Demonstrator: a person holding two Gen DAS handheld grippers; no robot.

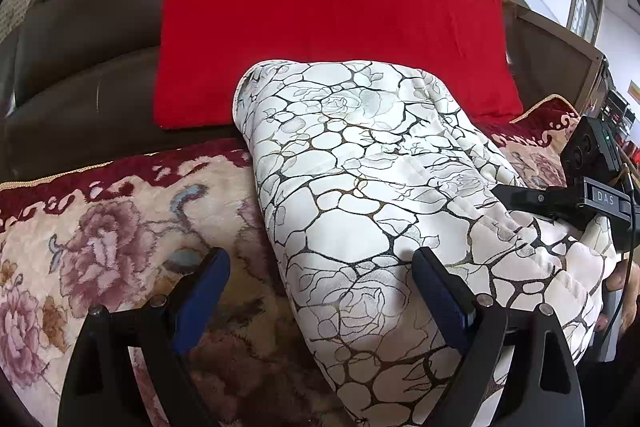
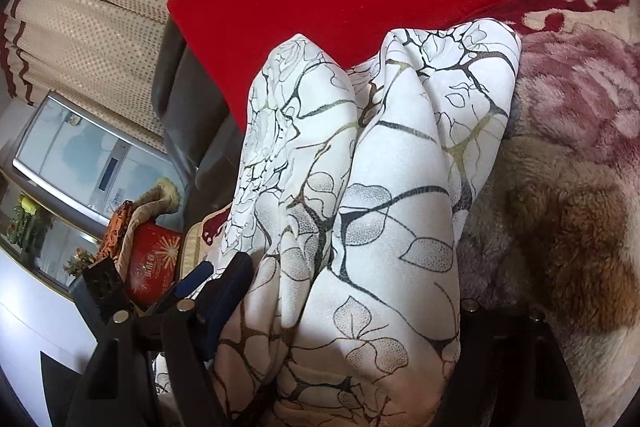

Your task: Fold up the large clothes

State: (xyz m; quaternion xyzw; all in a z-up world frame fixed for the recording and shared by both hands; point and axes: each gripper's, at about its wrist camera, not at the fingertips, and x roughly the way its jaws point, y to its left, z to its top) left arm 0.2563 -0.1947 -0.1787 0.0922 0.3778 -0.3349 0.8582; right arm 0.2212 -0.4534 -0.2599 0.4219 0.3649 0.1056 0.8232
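Hovering over a sofa, the left gripper point(image 1: 322, 259) stands with its blue-padded jaws wide apart and nothing clamped. One finger hangs above the cream plush sofa cover with pink flowers point(image 1: 100, 227), the other above the near end of the white quilted garment printed with black crackle lines and roses point(image 1: 380, 167). The garment lies as a thick, rounded bundle across the seat, its far end resting against a flat red fabric cushion point(image 1: 320, 27) that leans on the brown leather sofa back point(image 1: 80, 67). The right gripper point(image 2: 352, 287) is at the bundle's other end, where two fat folds of the padding fill the space between its fingers. One finger lies alongside the cloth and the other is hidden behind it, so I cannot tell whether the pads are actually pressing or only straddling. The fold looks close to finished, and the step in hand appears to be squaring and settling the bundle. To do it well, the right side should take all the layers together, since padding this thick is likely to spring open from a shallow bite. The left jaws would do best to close on the near edge rather than the plush beneath. Both ends should then move evenly, so the stack does not twist or slump off the seat.
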